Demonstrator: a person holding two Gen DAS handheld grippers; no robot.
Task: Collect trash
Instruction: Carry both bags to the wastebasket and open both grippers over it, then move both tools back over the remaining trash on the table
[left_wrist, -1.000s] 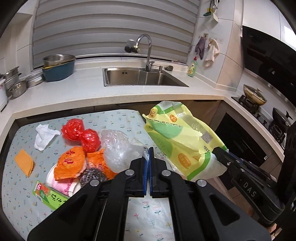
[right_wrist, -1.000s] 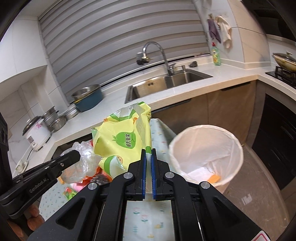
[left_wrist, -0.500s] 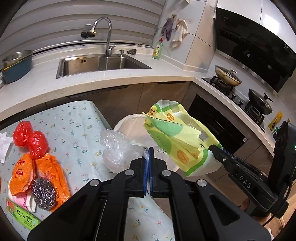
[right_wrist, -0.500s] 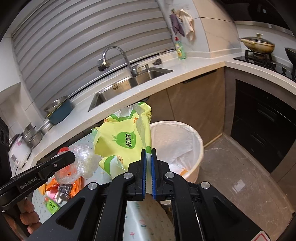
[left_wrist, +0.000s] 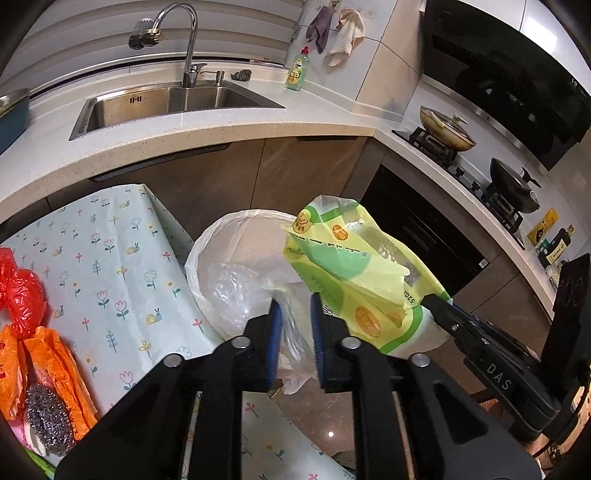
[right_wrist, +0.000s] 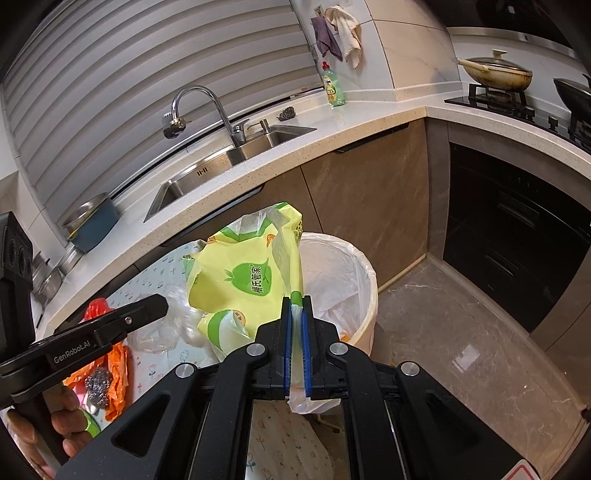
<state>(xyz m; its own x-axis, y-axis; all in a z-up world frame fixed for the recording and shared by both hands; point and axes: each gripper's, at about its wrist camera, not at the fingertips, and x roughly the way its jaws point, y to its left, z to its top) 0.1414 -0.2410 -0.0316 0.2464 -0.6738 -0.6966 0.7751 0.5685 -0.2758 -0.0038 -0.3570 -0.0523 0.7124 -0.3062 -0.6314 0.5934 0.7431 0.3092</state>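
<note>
The left gripper (left_wrist: 295, 306) had its two blue-padded jaws standing apart, a crinkled clear plastic bag (left_wrist: 240, 291) loose between and just beyond them, over the mouth of the trash bin (left_wrist: 207, 251). Half a second earlier those jaws had been pressed together on that bag, over the table rather than the bin. The right gripper (right_wrist: 294, 314) was clamped on the thin white-and-green edge of one glossy yellow-green package (right_wrist: 243, 273), held above the near-left rim of the bin; its grip matched the earlier frames.

There was one bin, round, lined with a wrinkled translucent white liner, standing on the floor just right of the table (left_wrist: 110, 258). The table carried a pale cloth printed with small flowers and snails. At its left lay two knotted red plastic bags (left_wrist: 22, 295), two crumpled orange wrappers (left_wrist: 55, 354) and one coiled steel-wool scourer (left_wrist: 48, 417) resting on them; these had slid toward the left edge of the left view as the gripper swung right.

Farther off ran a speckled pale countertop (left_wrist: 221, 129) with one stainless sink (left_wrist: 173, 103), one curved chrome faucet (left_wrist: 188, 40) and one green dish-soap bottle (left_wrist: 297, 70).
</note>
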